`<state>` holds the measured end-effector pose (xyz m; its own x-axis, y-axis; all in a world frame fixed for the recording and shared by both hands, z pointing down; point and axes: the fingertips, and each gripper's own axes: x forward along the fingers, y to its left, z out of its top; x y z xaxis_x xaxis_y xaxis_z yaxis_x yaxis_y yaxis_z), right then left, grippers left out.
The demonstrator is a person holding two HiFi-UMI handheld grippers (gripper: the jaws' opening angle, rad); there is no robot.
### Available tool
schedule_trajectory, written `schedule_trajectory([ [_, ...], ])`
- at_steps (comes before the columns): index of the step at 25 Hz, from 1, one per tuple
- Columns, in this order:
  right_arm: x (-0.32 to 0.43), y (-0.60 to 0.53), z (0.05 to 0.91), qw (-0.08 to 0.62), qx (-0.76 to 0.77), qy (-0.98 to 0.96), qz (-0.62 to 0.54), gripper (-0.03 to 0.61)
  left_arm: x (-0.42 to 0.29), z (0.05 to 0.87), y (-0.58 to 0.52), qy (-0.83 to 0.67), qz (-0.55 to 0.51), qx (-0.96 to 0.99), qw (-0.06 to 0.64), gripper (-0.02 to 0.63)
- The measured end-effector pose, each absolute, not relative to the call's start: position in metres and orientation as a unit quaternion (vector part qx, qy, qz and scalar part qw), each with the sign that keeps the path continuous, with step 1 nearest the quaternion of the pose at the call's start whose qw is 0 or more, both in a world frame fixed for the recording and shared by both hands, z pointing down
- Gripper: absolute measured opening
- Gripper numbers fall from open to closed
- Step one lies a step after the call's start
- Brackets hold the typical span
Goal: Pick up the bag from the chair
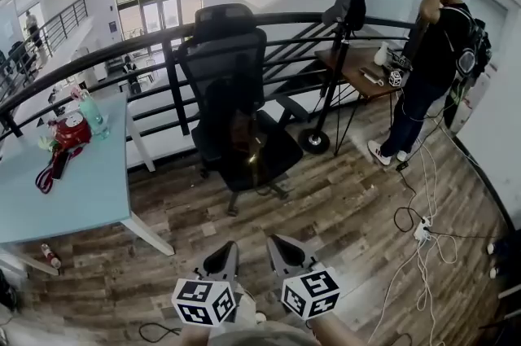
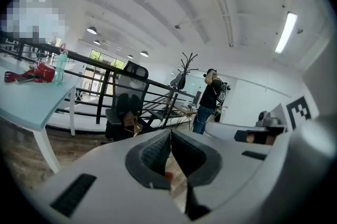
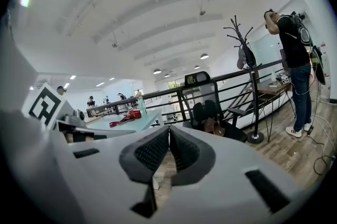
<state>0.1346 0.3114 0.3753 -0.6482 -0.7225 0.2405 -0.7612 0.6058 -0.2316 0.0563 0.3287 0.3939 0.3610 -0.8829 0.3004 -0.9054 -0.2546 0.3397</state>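
Observation:
A black office chair stands on the wooden floor ahead of me, its back against a black railing. On its seat rests a dark bag with brown and gold trim. The same bag shows far off in the left gripper view, the bag leaning on the chair, and in the right gripper view, the bag on the chair. My left gripper and right gripper hang side by side low in the head view, well short of the chair. Both are shut with nothing between the pads.
A light blue table stands at the left with a red pouch and a bottle. A black coat stand, a wooden desk and a standing person are at the right. Cables lie on the floor.

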Motion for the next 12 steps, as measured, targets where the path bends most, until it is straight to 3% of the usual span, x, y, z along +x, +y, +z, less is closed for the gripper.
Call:
schedule_trajectory([
  [12, 0.103, 0.204, 0.385, 0.070, 0.426, -0.887, 0.164, 0.002, 0.020, 0.412, 0.220, -0.546, 0.025, 0.798, 0.254, 0.003],
])
